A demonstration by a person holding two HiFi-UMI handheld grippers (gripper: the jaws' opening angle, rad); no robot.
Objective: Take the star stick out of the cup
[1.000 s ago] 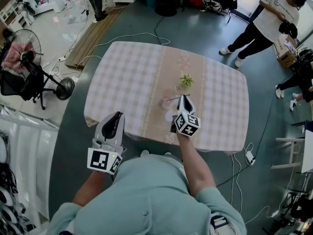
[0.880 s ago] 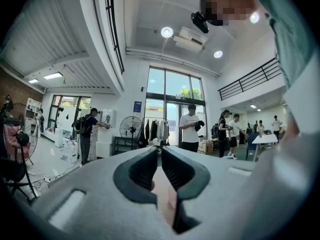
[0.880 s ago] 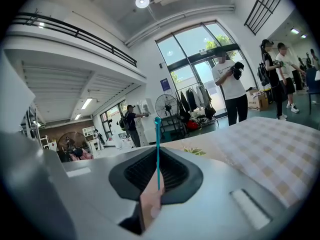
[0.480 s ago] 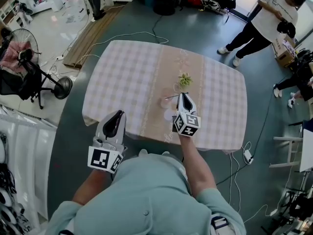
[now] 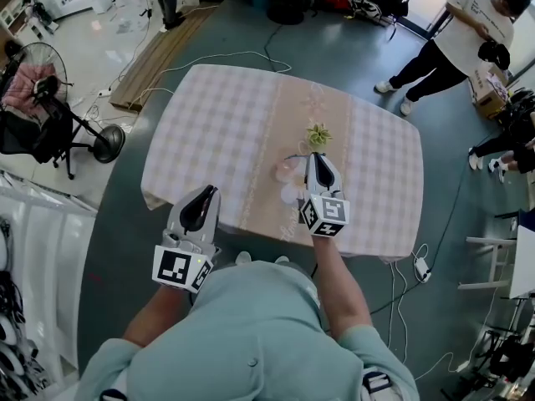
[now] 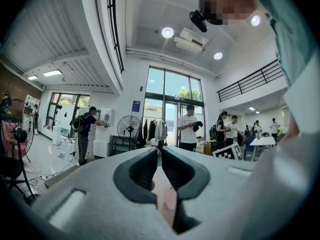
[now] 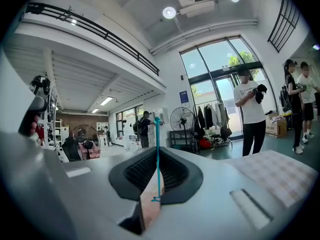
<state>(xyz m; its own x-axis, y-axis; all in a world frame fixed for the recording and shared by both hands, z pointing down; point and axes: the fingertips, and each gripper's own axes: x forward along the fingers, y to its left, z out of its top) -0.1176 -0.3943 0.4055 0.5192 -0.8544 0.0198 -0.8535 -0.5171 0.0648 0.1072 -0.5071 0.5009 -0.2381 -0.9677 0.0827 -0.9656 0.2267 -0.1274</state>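
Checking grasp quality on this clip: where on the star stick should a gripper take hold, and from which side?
Probably the thin straight shaft of the star stick, coming in level from the side so the jaws close across it. It stands upright and slim; the right gripper pinches it that way.

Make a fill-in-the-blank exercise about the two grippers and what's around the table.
1. The right gripper is shut on a thin teal ____.
2. The left gripper holds ____ between its jaws.
3. In the head view, the fan stands on the floor to the ____ of the table.
Missing words: stick; nothing; left.
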